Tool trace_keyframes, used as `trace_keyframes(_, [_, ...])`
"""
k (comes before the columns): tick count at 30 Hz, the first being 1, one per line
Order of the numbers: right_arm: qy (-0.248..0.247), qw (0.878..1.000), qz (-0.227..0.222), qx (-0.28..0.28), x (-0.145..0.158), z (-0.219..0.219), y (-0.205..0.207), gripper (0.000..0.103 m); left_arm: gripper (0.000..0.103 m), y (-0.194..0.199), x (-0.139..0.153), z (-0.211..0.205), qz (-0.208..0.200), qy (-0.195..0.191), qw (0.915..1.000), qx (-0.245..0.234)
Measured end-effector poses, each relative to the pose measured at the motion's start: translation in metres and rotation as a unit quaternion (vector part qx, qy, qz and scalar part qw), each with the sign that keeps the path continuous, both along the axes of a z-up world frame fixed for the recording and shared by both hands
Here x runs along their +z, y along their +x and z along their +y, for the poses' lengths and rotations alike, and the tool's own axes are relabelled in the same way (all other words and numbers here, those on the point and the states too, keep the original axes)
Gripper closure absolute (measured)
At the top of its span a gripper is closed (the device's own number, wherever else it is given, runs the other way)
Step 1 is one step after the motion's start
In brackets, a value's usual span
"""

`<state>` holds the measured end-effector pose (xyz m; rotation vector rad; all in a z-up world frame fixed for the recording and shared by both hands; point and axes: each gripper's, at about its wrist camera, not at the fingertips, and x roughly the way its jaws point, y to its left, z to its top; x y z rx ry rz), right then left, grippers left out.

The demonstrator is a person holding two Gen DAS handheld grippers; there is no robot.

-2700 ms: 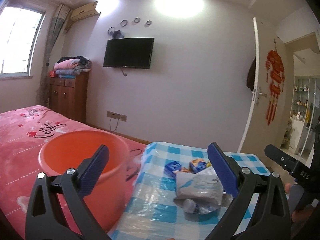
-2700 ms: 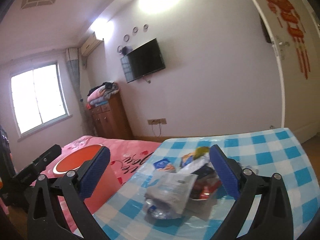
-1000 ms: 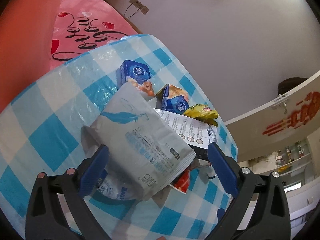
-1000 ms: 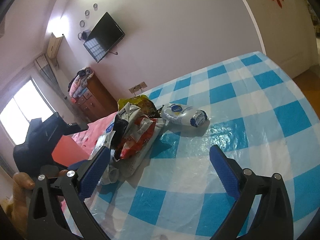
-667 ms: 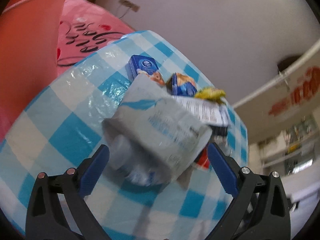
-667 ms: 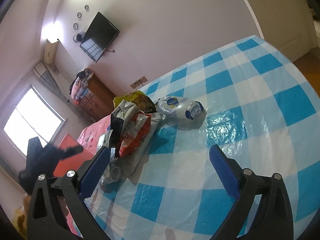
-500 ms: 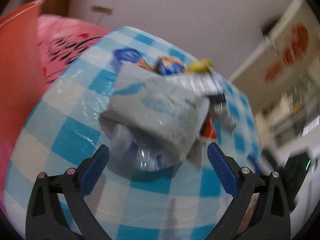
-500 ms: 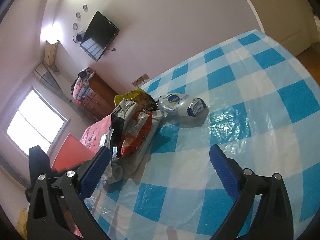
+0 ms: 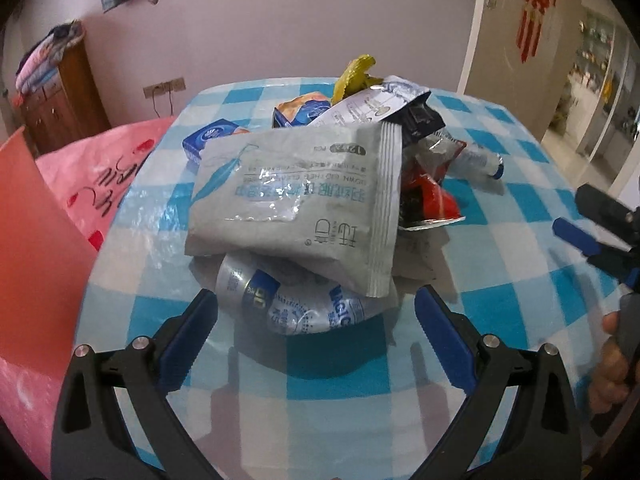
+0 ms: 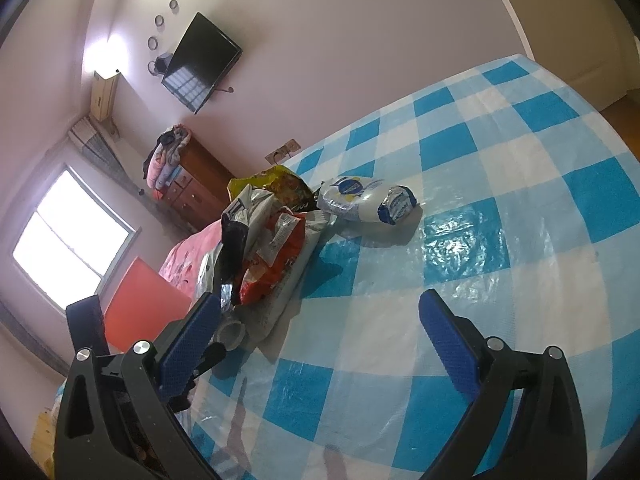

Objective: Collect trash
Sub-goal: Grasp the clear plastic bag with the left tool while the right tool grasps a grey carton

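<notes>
On the blue-checked tablecloth (image 9: 500, 184) sits the trash pile, topped by a grey pouch (image 9: 296, 200) that covers most of a crushed bottle (image 9: 296, 308) beneath it. The left gripper (image 9: 316, 332) hovers just short of that bottle, jaws wide, holding nothing. Behind the pouch, a red wrapper (image 9: 428, 196) and a yellow bag (image 9: 356, 74) are only partly visible. The right gripper (image 10: 320, 340) is spread wide and empty, right of the pile; a lone white packet (image 10: 366, 200) lies beyond. An orange bin (image 9: 28, 248) is cut off left of the pouch.

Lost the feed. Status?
Left gripper open, at crushed bottle. Right gripper open, empty. Grey pouch overlaps bottle; orange bin left.
</notes>
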<state>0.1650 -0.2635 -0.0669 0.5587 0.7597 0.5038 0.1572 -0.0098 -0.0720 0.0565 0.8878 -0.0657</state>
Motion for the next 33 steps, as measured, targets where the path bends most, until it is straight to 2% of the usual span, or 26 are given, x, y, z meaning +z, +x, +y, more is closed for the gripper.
trace_keyframes(3, [-0.007, 1.0, -0.001, 0.002, -0.001, 0.002, 0.0, 0.005, 0.004, 0.004, -0.005, -0.002, 0.0, 0.025, 0.9997, 0.006])
trace_keyframes(10, [-0.017, 1.0, -0.002, 0.023, -0.003, 0.013, -0.001, 0.005, 0.005, 0.008, -0.011, 0.006, 0.005, 0.006, 1.0, 0.004])
trace_keyframes(12, [-0.017, 0.999, -0.005, 0.034, -0.002, 0.019, -0.003, 0.005, 0.008, 0.009, -0.015, 0.011, 0.015, -0.005, 0.9998, 0.012])
trace_keyframes(14, [-0.019, 0.999, -0.006, 0.043, -0.001, 0.025, -0.004, 0.005, 0.019, 0.007, -0.019, 0.016, 0.028, -0.013, 0.9992, 0.025])
trace_keyframes(16, [-0.02, 0.998, -0.005, 0.053, -0.002, 0.032, -0.005, 0.005, 0.024, 0.002, -0.018, 0.018, 0.023, -0.008, 0.9993, 0.027])
trace_keyframes(20, [-0.011, 0.998, 0.003, 0.061, -0.003, 0.039, -0.004, 0.005, 0.025, -0.005, -0.017, 0.022, 0.024, -0.021, 0.9989, 0.035])
trace_keyframes(26, [0.009, 0.999, 0.019, 0.046, -0.005, 0.039, 0.0, 0.005, 0.025, -0.013, -0.016, 0.027, 0.024, -0.035, 0.9985, 0.034])
trace_keyframes(33, [0.015, 0.999, 0.027, 0.028, 0.002, 0.042, 0.008, 0.007, 0.025, -0.022, -0.012, 0.039, 0.022, -0.068, 0.9969, 0.032])
